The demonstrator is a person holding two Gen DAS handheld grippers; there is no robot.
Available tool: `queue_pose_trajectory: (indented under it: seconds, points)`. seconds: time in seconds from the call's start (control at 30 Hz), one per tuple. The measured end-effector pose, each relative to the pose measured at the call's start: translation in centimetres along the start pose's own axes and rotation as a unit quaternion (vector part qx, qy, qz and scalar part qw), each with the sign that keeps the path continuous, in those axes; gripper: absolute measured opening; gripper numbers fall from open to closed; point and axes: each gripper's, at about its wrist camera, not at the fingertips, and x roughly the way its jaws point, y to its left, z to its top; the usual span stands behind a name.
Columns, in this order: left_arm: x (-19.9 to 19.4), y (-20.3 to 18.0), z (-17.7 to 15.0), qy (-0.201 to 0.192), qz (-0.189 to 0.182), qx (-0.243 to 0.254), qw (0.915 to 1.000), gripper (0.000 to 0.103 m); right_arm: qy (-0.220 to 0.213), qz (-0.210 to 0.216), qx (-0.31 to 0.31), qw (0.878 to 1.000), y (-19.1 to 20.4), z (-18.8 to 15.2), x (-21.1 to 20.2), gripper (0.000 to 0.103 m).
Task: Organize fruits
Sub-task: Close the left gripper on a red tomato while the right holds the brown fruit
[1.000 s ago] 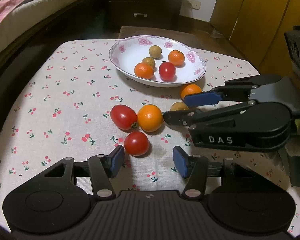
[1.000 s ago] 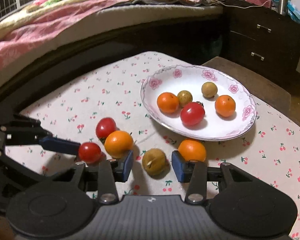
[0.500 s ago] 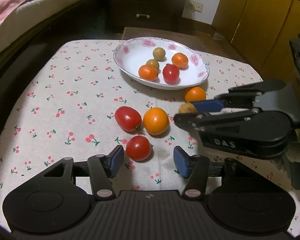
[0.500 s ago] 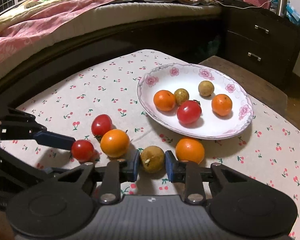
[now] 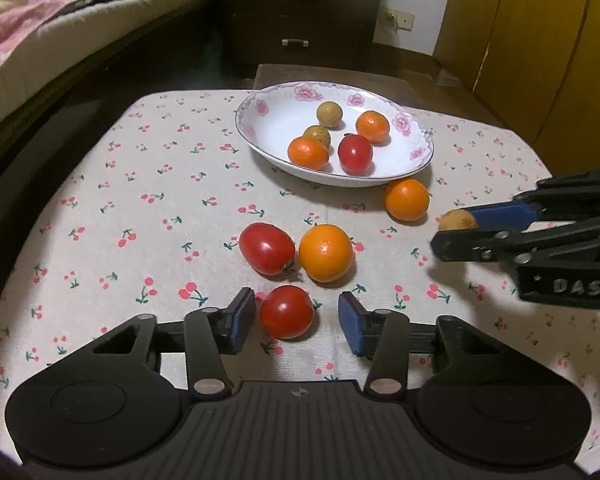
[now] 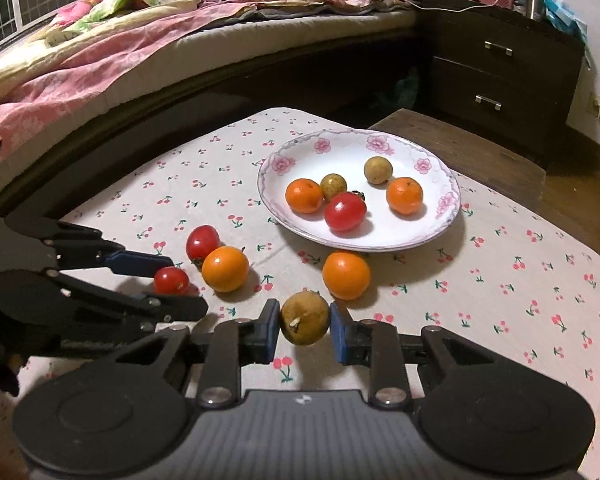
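Two hand-held grippers: our right hand-held gripper (image 6: pixel 305 326) clamps the brown fruit (image 6: pixel 304 318) between its pads; our left hand-held gripper (image 5: pixel 297 322) gapes around a red tomato (image 5: pixel 286 311), plate (image 5: pixel 418 160) ahead.

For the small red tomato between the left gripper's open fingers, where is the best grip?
Across its widest middle, coming in low from the near side. The small red tomato is round and sits free on the cloth, and the left gripper already straddles it, so closing there should centre it.
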Motion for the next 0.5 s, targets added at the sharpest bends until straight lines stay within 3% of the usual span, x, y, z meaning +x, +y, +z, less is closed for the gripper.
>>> queue_pose_trajectory:
  seconds: [0.2, 0.27, 0.5]
  points:
    - [-0.01, -0.28, -0.22, -0.002, 0.007, 0.017, 0.9998, 0.044, 0.0, -0.006, 0.006, 1.0, -0.46, -0.19, -0.51, 0.018]
    - [-0.05, -0.34, -0.29, 0.0, 0.008, 0.02, 0.9998, 0.036, 0.001, -0.008, 0.009, 1.0, -0.62, -0.19, -0.49, 0.018]
    - [-0.31, -0.47, -0.27, 0.005, 0.001, 0.023, 0.9997, 0.034, 0.003, -0.007, 0.014, 1.0, -0.8, -0.2, -0.32, 0.018]
